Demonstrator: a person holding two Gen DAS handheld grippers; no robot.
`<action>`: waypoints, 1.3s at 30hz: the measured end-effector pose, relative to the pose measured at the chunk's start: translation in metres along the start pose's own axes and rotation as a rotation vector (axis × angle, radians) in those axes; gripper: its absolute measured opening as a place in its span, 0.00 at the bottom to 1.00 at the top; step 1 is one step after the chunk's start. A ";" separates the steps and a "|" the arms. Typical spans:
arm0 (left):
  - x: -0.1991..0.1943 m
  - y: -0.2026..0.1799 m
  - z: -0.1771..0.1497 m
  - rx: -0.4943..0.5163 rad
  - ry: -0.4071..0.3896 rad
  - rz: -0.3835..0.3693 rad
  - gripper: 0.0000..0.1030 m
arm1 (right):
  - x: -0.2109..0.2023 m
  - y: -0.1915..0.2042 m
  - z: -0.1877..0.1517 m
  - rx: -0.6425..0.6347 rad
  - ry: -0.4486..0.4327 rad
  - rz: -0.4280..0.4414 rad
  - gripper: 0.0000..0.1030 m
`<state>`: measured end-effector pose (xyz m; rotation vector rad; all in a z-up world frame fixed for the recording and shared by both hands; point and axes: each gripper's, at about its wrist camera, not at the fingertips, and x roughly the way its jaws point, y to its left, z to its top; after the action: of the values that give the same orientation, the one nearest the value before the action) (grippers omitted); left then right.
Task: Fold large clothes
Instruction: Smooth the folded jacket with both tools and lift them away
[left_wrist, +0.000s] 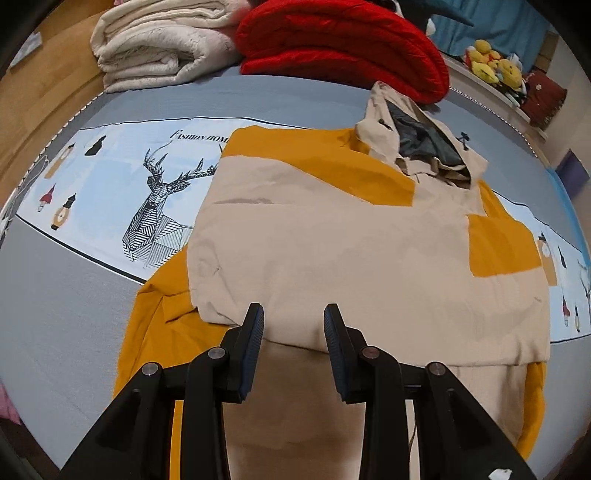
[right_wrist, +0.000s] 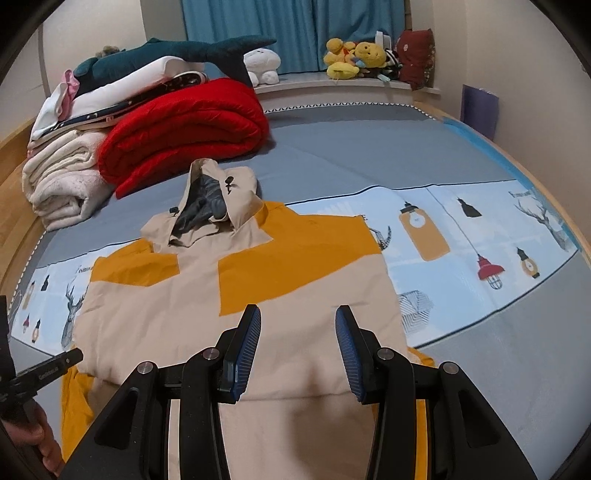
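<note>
A beige and mustard-yellow hooded jacket lies flat on the bed, sleeves folded in over its body, hood pointing away. It also shows in the right wrist view. My left gripper is open and empty, hovering over the near left part of the jacket's folded edge. My right gripper is open and empty, over the near right part of the jacket. The left gripper's body shows at the left edge of the right wrist view.
A grey-blue bed sheet with a light printed band lies under the jacket. A folded red quilt and folded cream blankets are stacked at the far left. Plush toys sit on the window ledge. A wooden bed frame borders the left.
</note>
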<state>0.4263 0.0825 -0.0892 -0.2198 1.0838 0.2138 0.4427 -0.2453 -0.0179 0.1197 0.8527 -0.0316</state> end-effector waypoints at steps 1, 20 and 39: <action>0.000 -0.002 -0.002 0.003 0.000 -0.001 0.30 | -0.002 -0.001 -0.002 -0.001 -0.002 -0.002 0.42; -0.012 -0.033 0.016 0.142 -0.207 -0.035 0.45 | 0.025 -0.028 -0.004 -0.049 0.144 -0.057 0.42; 0.055 -0.096 0.173 0.229 -0.240 0.026 0.45 | 0.060 -0.051 -0.002 -0.071 0.225 -0.105 0.42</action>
<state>0.6241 0.0430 -0.0529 0.0261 0.8646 0.1338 0.4767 -0.2941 -0.0694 0.0121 1.0837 -0.0874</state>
